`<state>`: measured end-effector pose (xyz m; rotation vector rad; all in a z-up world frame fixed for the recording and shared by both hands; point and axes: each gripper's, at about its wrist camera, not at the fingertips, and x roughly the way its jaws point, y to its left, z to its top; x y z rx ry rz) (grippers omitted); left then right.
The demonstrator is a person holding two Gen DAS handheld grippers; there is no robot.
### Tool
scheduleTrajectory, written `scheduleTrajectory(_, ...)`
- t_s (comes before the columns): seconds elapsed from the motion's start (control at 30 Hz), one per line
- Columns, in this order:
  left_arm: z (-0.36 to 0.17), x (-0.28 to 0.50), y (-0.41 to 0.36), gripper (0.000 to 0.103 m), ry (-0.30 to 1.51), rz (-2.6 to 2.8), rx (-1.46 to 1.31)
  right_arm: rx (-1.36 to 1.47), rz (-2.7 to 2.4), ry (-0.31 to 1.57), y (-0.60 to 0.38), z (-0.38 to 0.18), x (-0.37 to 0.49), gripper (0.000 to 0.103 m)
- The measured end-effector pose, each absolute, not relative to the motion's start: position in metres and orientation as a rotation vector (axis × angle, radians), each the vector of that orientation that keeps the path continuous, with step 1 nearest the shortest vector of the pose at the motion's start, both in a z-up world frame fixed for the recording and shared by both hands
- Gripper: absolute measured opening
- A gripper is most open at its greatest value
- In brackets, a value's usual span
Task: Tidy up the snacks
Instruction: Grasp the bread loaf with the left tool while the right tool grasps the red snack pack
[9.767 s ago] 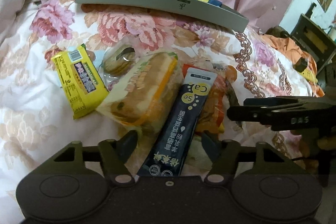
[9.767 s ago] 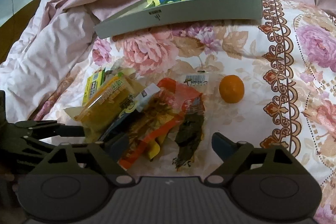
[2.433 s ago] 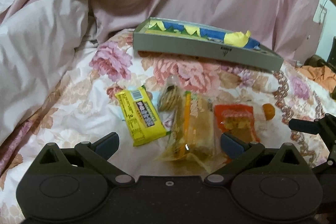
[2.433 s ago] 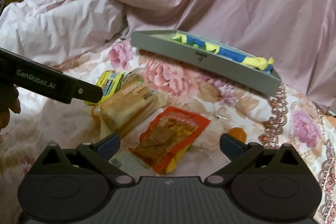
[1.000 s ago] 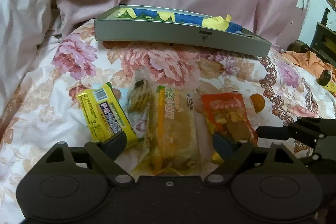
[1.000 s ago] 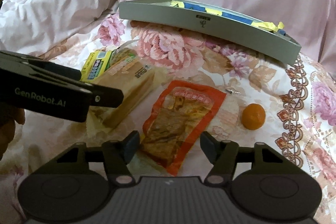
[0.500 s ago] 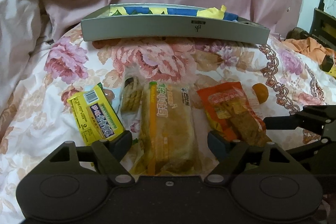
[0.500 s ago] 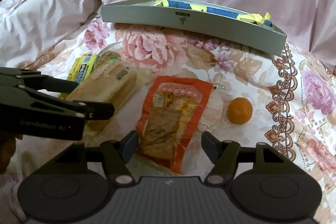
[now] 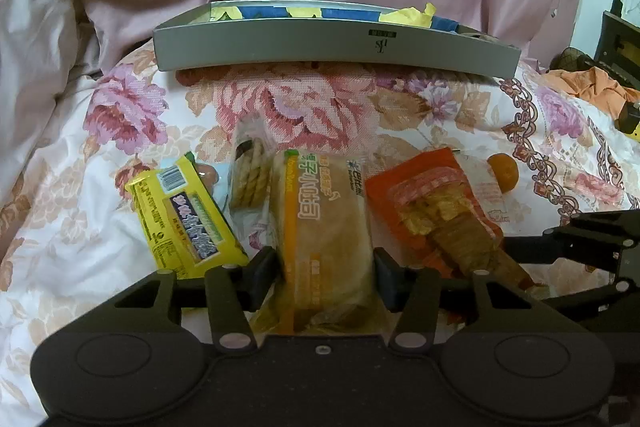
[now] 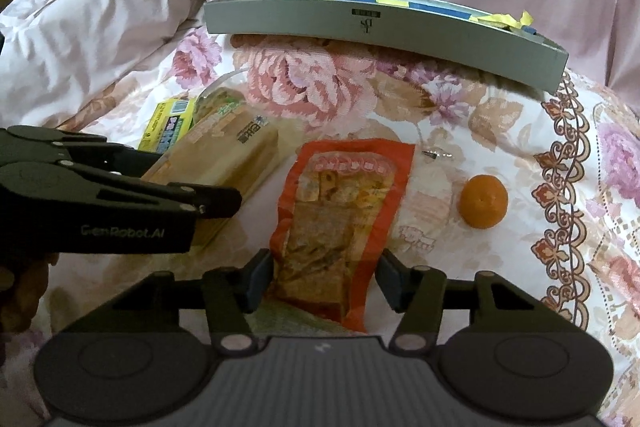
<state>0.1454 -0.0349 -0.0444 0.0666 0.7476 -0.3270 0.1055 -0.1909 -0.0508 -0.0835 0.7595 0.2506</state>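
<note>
Two packs straddled on floral bedspread (image 9: 132,227): bread pack (image 9: 326,223) between fingers of left gripper (image 9: 325,277), pads at its sides, grip not sure; orange snack pouch (image 10: 340,211) between spread fingers of right gripper (image 10: 325,281). Yellow bar (image 9: 184,219) left, mandarin (image 10: 483,201) right, grey tray (image 9: 336,45) behind.

Left gripper (image 9: 325,273): low, level, pointing forward; jaws part-way in, fingers (image 9: 262,269) set either side of the bread pack (image 9: 322,223), touching or nearly so. Grip not certain. From the right wrist view its black body shows side-on at left (image 10: 216,201), a bit of the person's hand (image 10: 24,281) behind it.

Right gripper (image 10: 325,277): beside the left one, same low forward pose; jaws part-way in, straddling the orange pouch (image 10: 340,215). A gap shows at the right finger (image 10: 394,277), so no grip. Its frame shows at right in the left view (image 9: 576,241).
</note>
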Motion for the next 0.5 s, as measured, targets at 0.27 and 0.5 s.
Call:
scheduleTrajectory(0.27,-0.0436,0.1433,-0.0334,0.051,0.736,-0.317,0.04,-0.137,0.249,0.712,-0.1851,-0.0475,0.0997,0.046)
scheduleTrajectory(0.5,-0.0423,0.1403,-0.0324,0.05,0.731,-0.324,0.016,-0.18,0.24,0.655,-0.1828,-0.044,0.0951,0.046)
